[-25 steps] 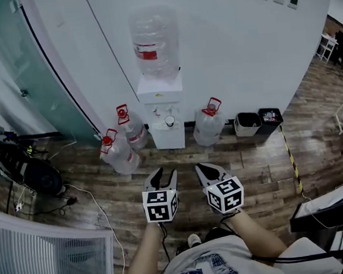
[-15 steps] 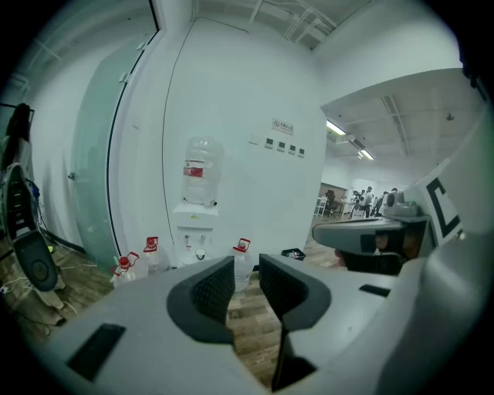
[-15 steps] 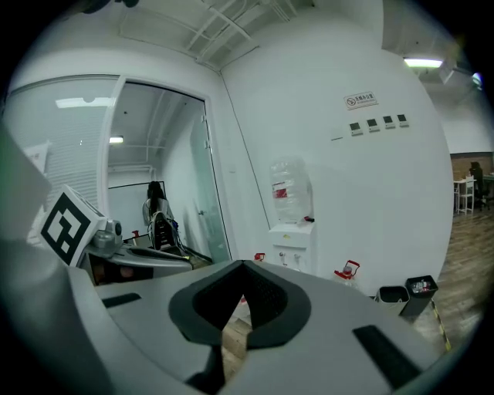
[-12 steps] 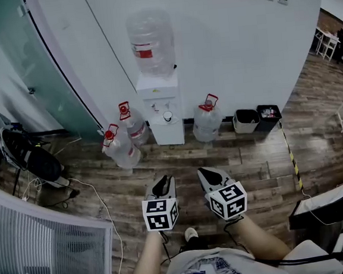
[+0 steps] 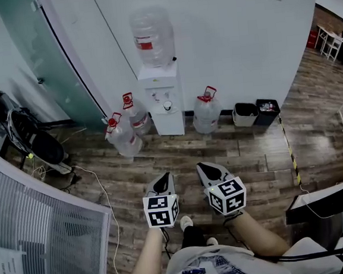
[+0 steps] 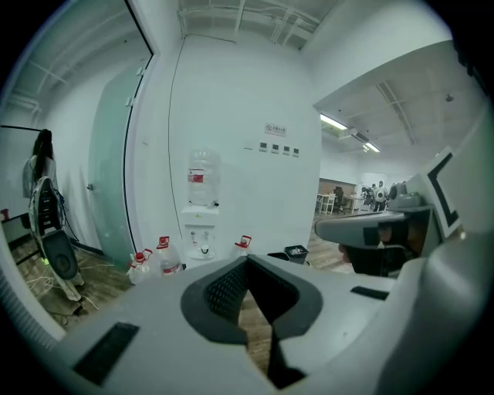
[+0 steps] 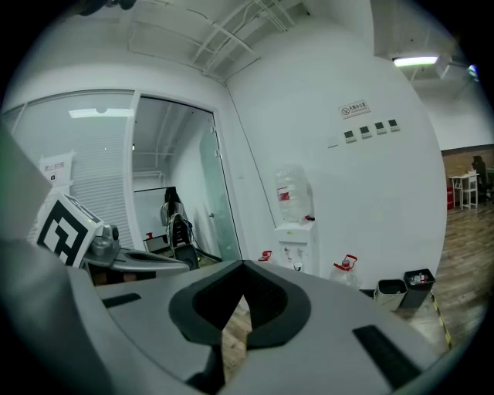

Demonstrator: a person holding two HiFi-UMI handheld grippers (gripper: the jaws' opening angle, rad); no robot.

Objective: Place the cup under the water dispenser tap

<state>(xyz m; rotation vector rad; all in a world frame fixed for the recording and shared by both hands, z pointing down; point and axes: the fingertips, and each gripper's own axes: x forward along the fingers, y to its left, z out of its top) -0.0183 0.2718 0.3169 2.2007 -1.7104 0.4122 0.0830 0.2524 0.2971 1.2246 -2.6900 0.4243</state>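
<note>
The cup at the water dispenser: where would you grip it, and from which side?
Likely by the side wall of the cup, coming level from the front. It stands upright, mouth up, on the tray of the water dispenser, whose body backs it and whose taps overhang it, blocking rear and top. Too small here to tell a handle.

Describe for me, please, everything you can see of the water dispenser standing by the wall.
The water dispenser is a white, plastic-looking cabinet standing upright on the wooden floor, back to the white wall. An upturned clear bottle with a red label sits on top. The dispenser's front recess holds a small round object, possibly a cup. Red-capped water jugs stand on the floor at both sides; whether they touch it is unclear.
</note>
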